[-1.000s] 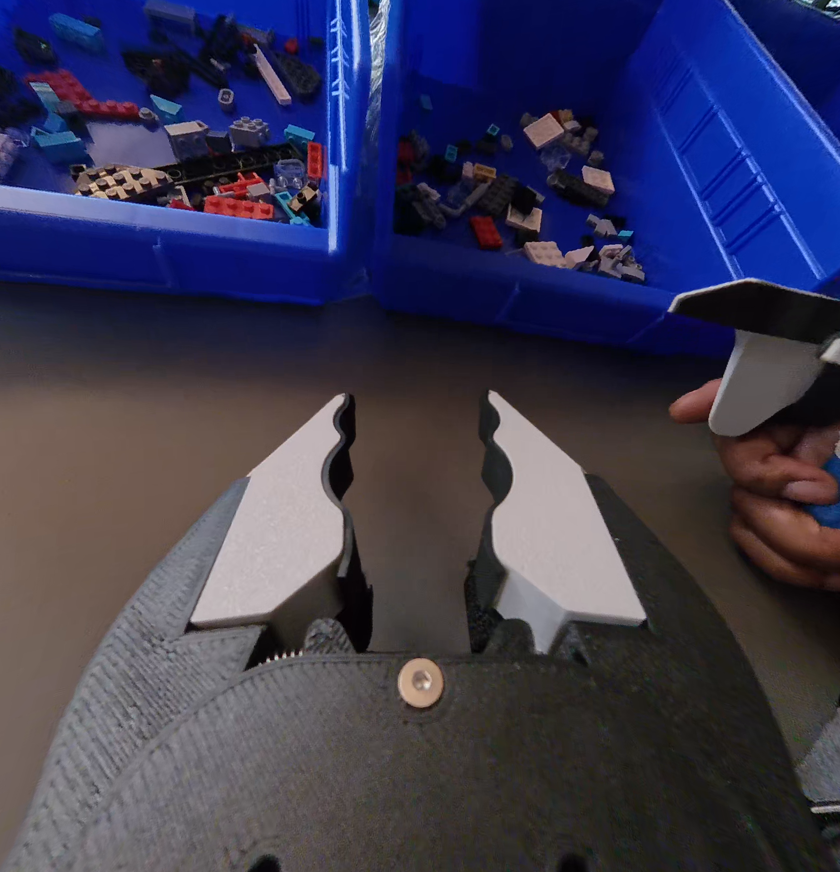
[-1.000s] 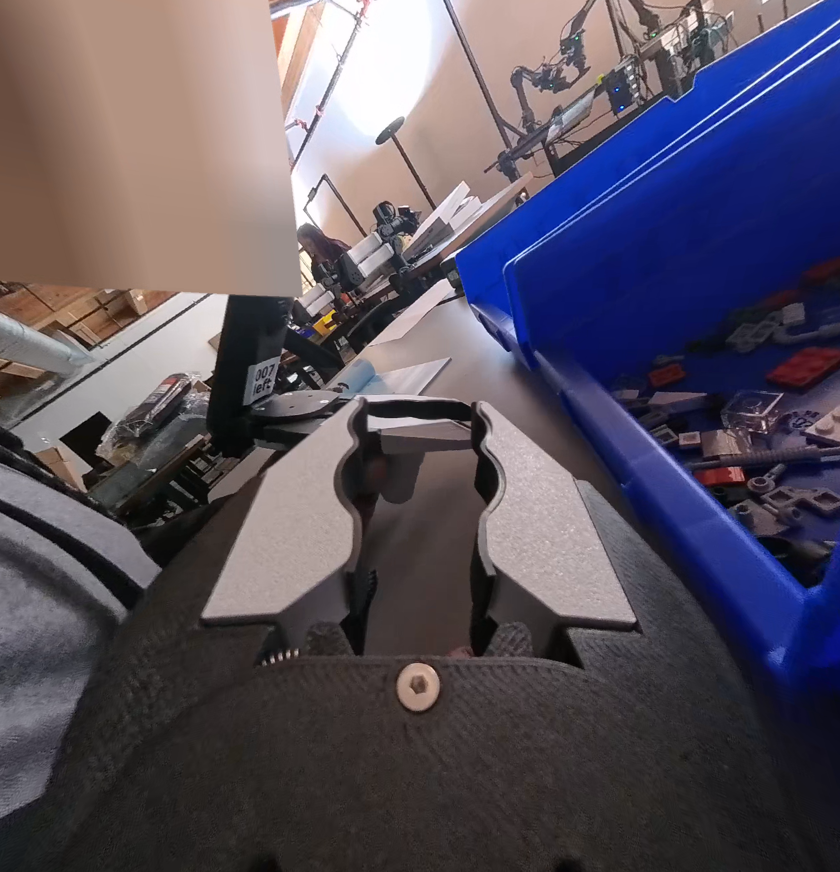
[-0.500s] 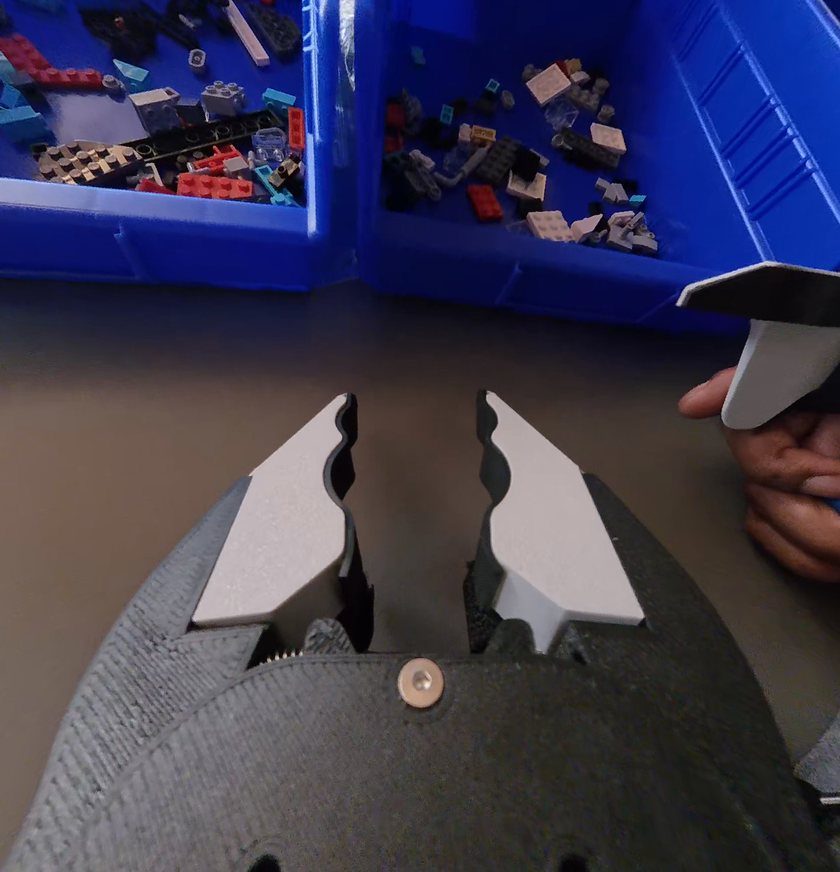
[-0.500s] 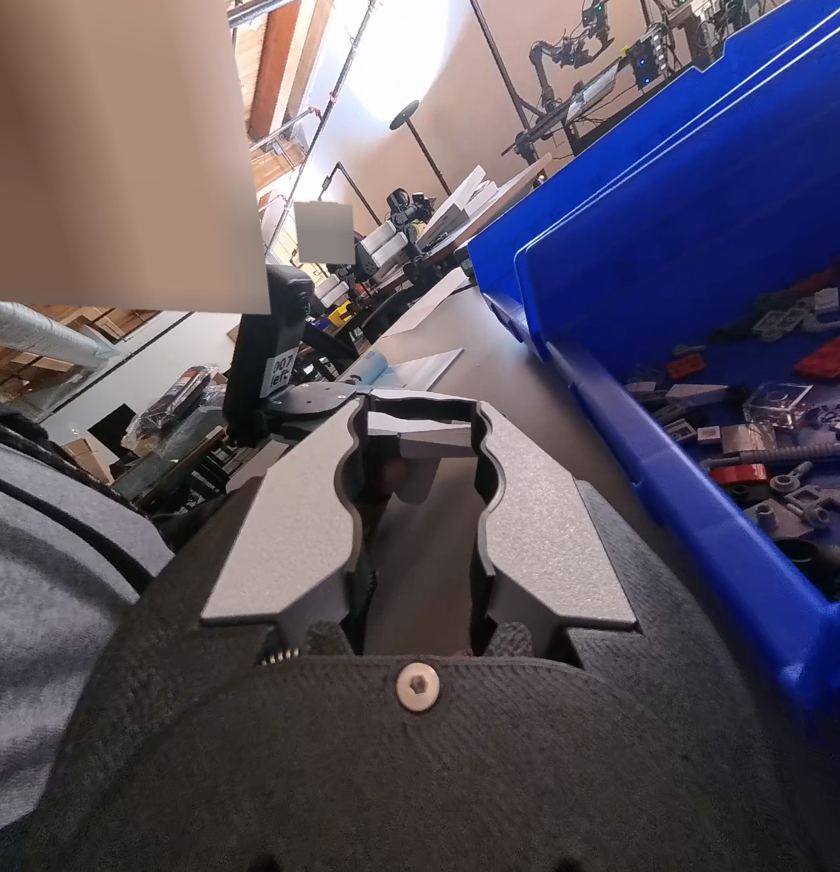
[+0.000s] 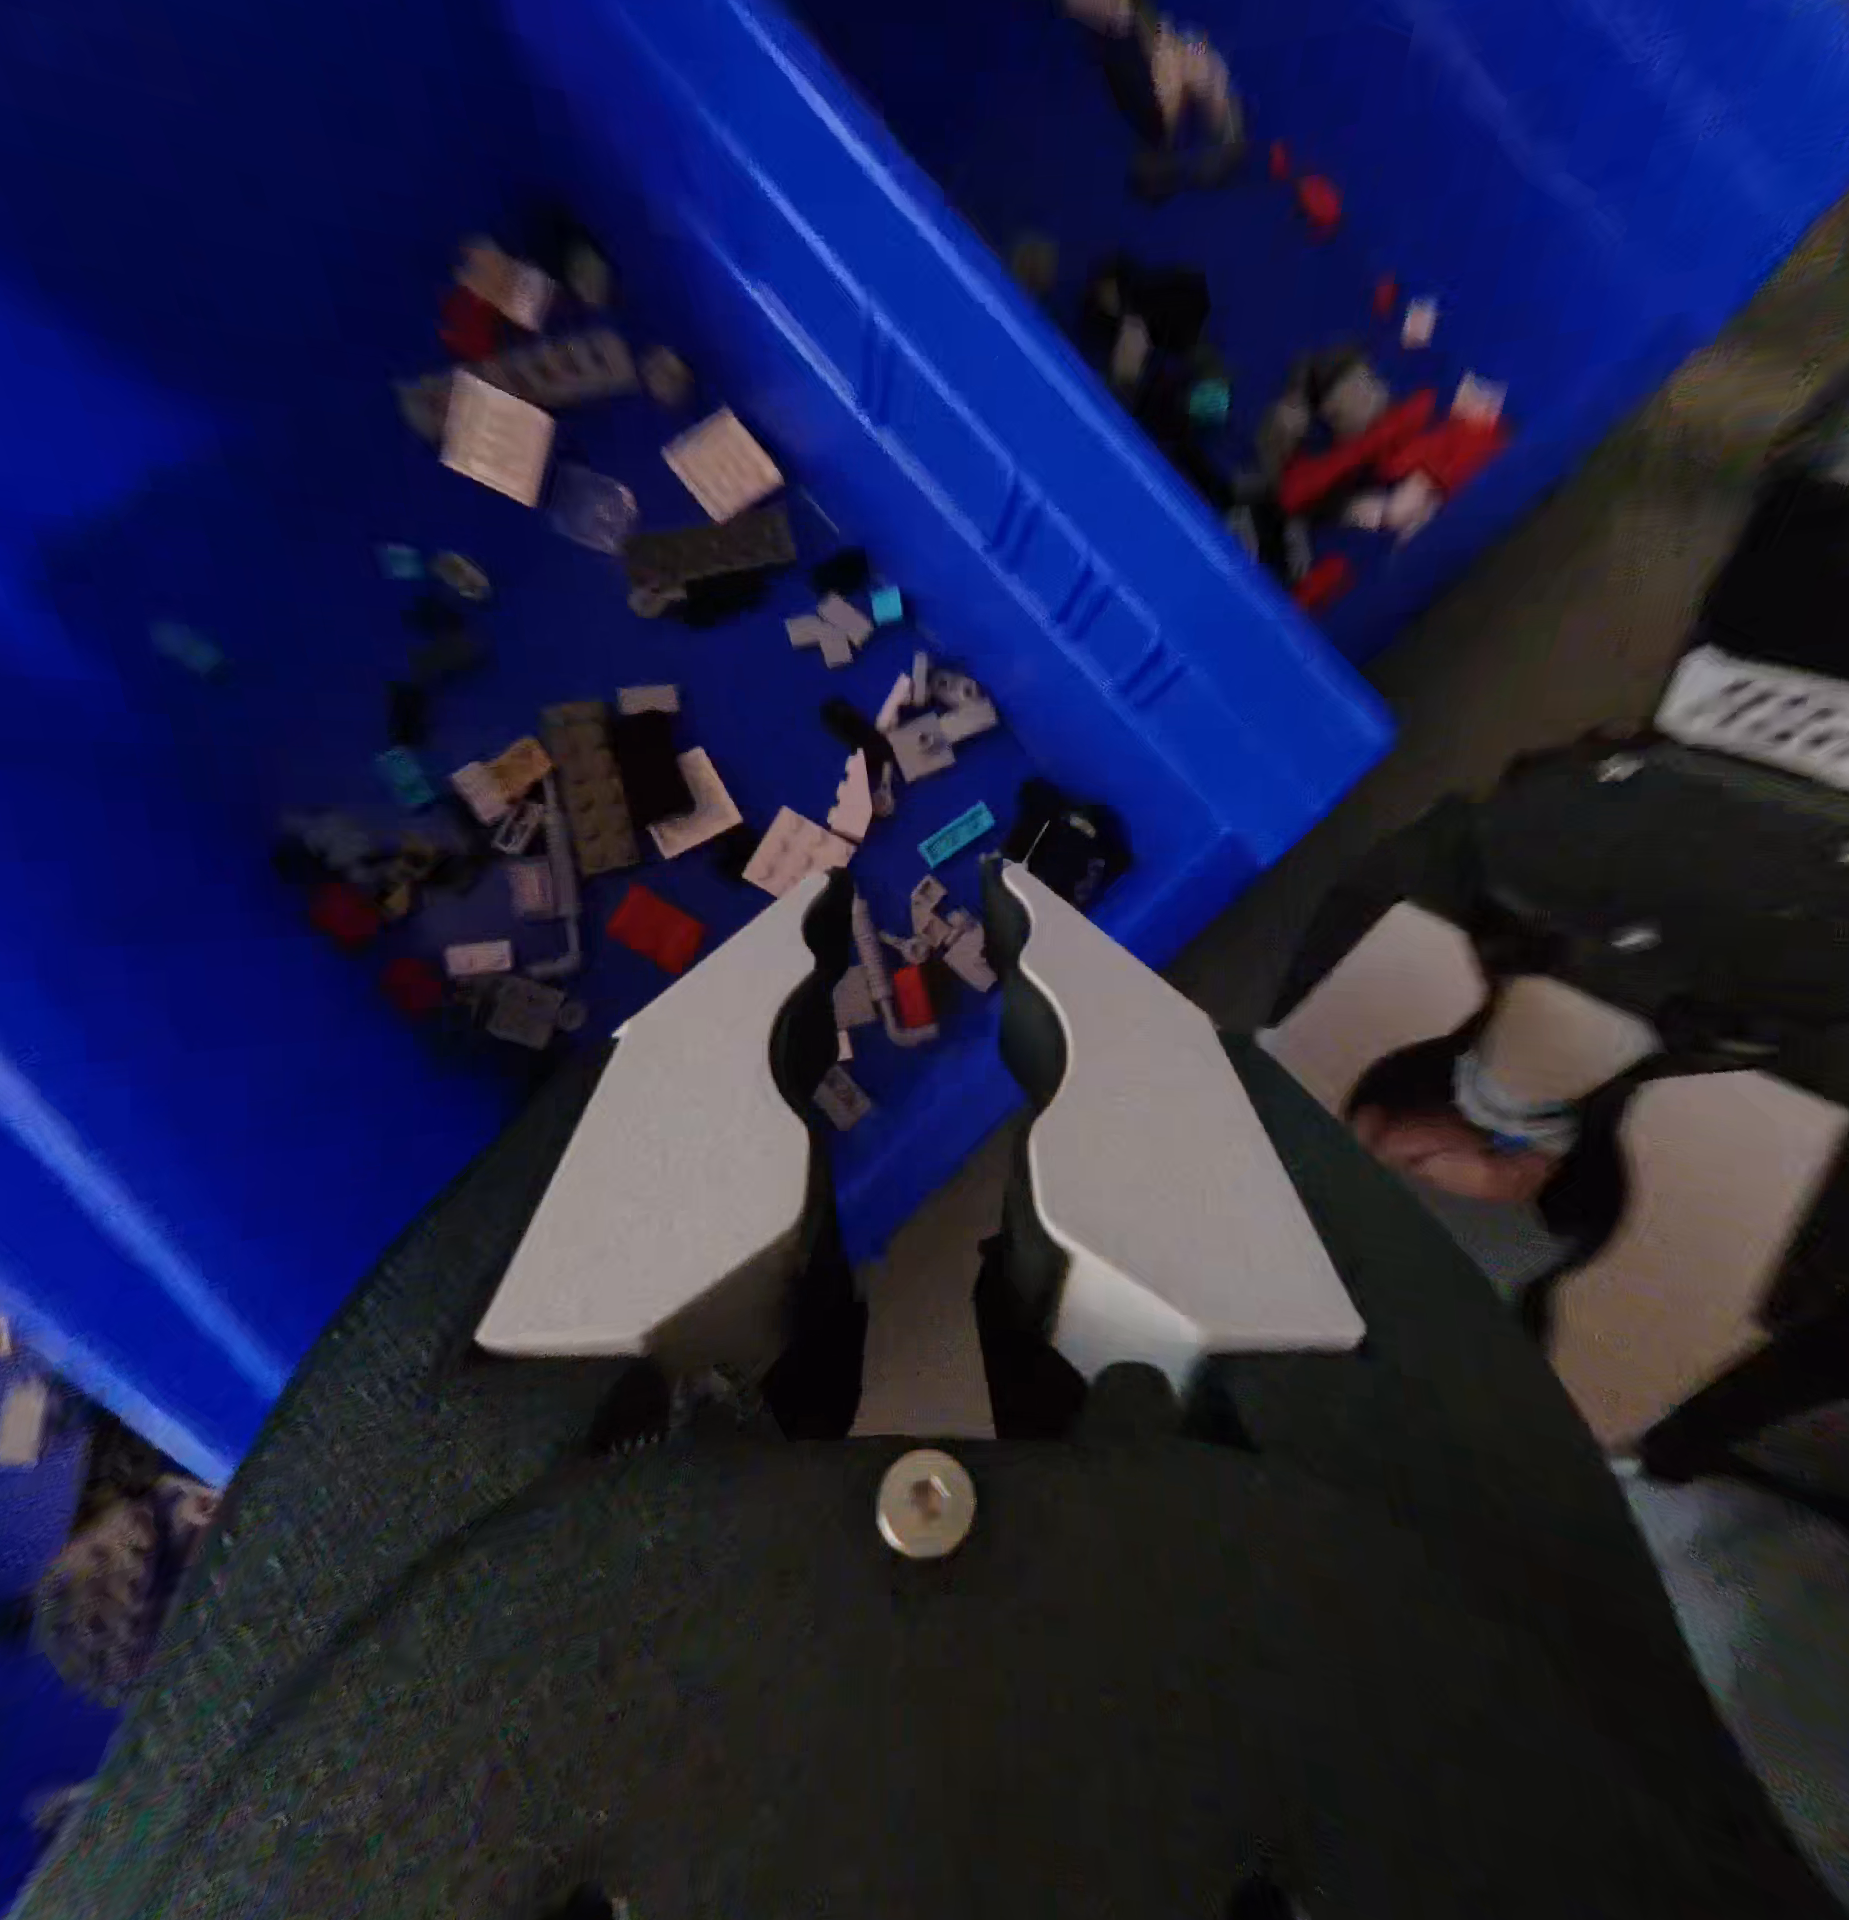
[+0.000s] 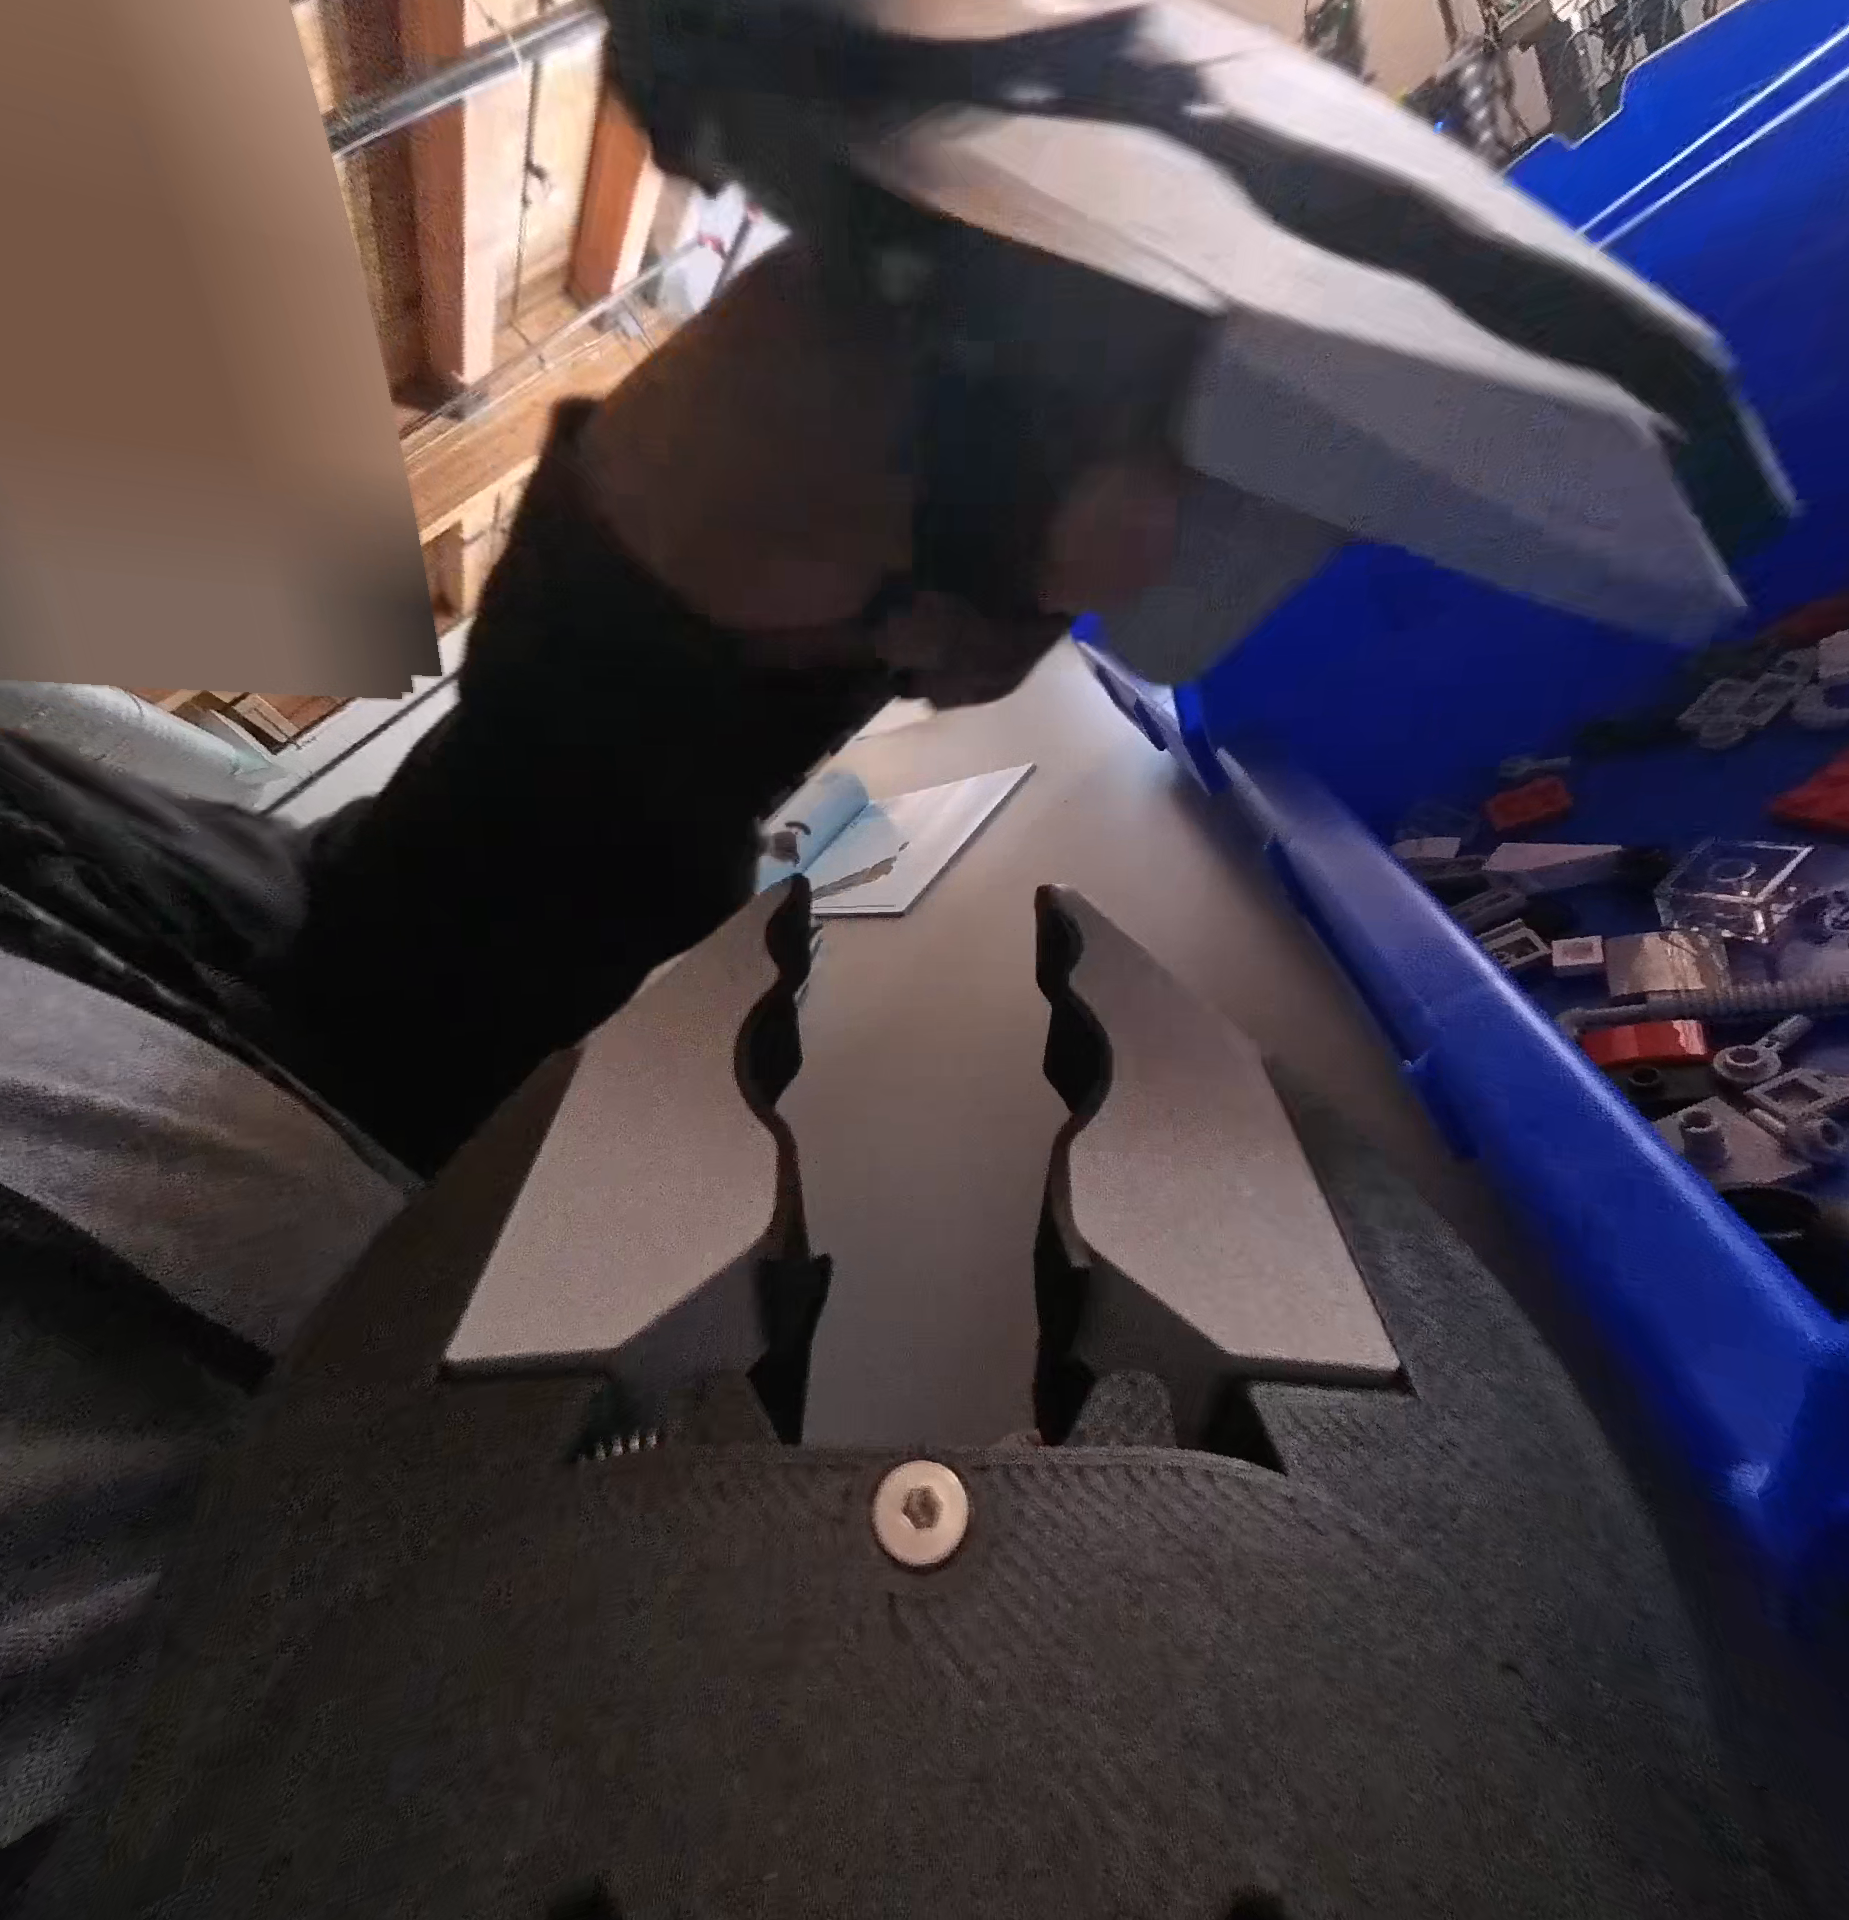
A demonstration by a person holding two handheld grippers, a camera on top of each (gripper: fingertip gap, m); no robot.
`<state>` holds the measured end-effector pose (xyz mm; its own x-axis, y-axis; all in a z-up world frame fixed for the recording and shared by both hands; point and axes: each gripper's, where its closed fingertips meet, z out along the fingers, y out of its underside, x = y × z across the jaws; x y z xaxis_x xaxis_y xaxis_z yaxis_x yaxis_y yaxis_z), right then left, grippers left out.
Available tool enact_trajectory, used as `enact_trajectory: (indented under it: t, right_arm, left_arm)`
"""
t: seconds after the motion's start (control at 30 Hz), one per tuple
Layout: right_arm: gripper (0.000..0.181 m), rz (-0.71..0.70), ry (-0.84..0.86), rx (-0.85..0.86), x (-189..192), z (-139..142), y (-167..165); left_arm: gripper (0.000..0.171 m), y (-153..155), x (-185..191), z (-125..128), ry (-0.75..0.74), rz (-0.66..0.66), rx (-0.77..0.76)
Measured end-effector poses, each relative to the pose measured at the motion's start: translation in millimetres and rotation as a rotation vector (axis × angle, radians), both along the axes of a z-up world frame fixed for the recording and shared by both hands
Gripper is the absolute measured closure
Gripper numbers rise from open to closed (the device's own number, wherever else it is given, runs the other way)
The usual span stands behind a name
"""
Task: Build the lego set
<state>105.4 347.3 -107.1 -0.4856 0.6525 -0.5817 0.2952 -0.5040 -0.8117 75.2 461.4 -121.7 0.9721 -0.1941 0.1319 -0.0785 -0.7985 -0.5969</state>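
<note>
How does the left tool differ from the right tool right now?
The left tool is raised and points down into a blue bin of loose bricks; the right tool sits low, pointing along the tabletop beside a bin. The left tool's view is motion-blurred; the right's own fingers look sharp. Both are open and empty.

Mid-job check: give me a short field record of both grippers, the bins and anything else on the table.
left gripper: open, empty, above the loose bricks in a blue plastic bin
right gripper: open, empty, low over the grey table
lego pieces: small mixed red, grey, black and tan parts, scattered in the bins
open booklet: flat on the table beyond the right gripper
image quality: left wrist view motion-blurred
</note>
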Motion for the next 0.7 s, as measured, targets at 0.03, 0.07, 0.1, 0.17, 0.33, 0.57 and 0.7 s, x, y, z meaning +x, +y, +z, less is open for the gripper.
enact_trajectory:
  t: [0.03, 0.07, 0.1, 0.17, 0.33, 0.57, 0.7]
  right_arm:
    - [0.135, 0.003, -0.002, -0.005, 1, 0, 1]
    - [0.135, 0.005, -0.002, -0.01, 2, 0, 2]
    - [0.136, 0.005, 0.0, -0.017, 3, 1, 3]
    - [0.136, 0.007, 0.007, -0.041, 4, 3, 5]
    - [0.136, 0.021, 0.035, -0.075, 7, 8, 7]
    - [0.137, 0.026, 0.048, -0.081, 9, 10, 7]
    - [0.137, 0.022, 0.047, -0.077, 9, 9, 7]
  left_arm:
    - [0.148, 4, -1, -15, 0.03, -0.05, -0.077]
    - [0.15, 8, -1, -28, 0.054, -0.088, -0.133]
    - [0.151, 8, 4, -38, 0.051, -0.132, -0.18]
    - [0.152, 6, 11, -56, 0.043, -0.201, -0.266]
    - [0.151, 8, 14, -72, 0.052, -0.243, -0.328]
    - [0.151, 8, 12, -79, 0.084, -0.255, -0.402]
    - [0.156, 7, 8, -83, 0.135, -0.283, -0.445]
